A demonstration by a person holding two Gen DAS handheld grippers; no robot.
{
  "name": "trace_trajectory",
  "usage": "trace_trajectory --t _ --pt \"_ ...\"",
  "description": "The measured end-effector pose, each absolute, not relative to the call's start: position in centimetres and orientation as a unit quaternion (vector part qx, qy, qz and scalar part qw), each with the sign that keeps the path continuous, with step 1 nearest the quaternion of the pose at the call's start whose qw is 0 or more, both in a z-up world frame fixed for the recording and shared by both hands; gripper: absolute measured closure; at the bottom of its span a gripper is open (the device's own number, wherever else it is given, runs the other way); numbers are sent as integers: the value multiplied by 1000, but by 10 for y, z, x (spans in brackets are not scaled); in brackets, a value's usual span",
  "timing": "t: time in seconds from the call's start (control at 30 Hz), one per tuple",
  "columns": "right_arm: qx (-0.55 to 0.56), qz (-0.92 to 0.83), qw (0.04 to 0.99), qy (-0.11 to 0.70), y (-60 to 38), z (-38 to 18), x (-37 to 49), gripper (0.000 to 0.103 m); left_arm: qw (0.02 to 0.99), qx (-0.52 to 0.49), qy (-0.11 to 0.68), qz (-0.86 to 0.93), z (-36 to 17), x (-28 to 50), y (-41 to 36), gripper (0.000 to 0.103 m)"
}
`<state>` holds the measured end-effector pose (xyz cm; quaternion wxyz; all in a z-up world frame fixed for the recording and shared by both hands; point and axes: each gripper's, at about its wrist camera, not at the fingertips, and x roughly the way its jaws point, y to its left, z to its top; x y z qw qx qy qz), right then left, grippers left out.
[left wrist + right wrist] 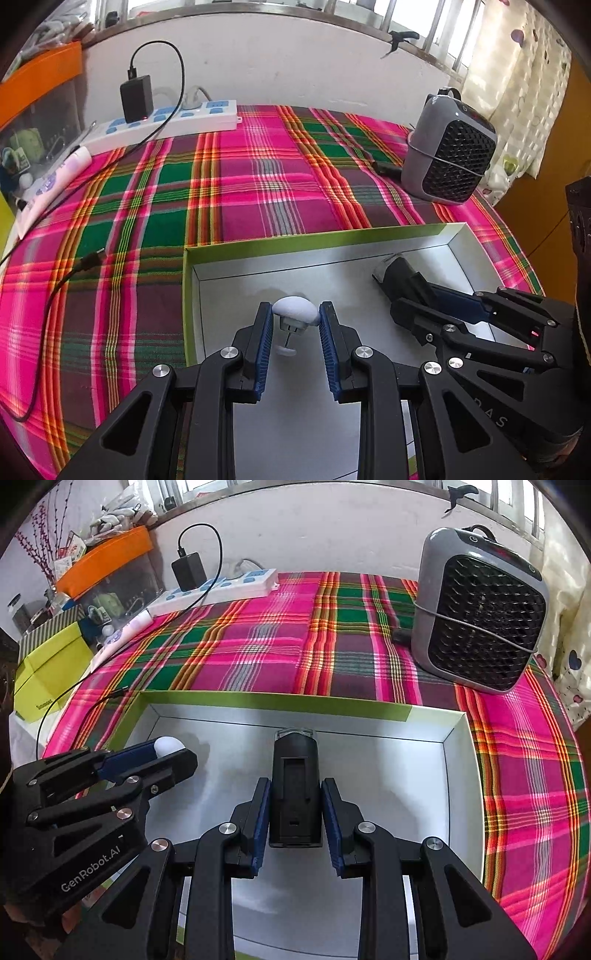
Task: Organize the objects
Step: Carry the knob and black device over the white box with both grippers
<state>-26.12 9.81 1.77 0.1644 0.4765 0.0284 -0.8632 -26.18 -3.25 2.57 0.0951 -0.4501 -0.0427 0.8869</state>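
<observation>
**While both claws hang over the box, two things can slip**

Because the box [458, 775] is big and light, you can bump its thin wall and push it across the checked cloth [258, 177]. It sits near the grey fan [480, 609], so a hard push could send it that way.

Your right gripper [295, 812] is pinching the black gadget [294, 775], which points away from you, over the middle of the box floor. It is long, and the pads only hold its near end. If you tilt it fast, it can swing or slide out.

Your left gripper [295, 325] is pinching the little white lamp [295, 310] by its round top, over the left part of the box. Round things roll out of a pinch. The two claws are close together, so they can knock each other.
</observation>
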Motion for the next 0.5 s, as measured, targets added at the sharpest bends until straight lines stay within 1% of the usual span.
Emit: trace_trajectory --t 0.5 --pt "473 -866 159 28 98 16 -263 74 89 -451 -29 888 24 -263 -30 77"
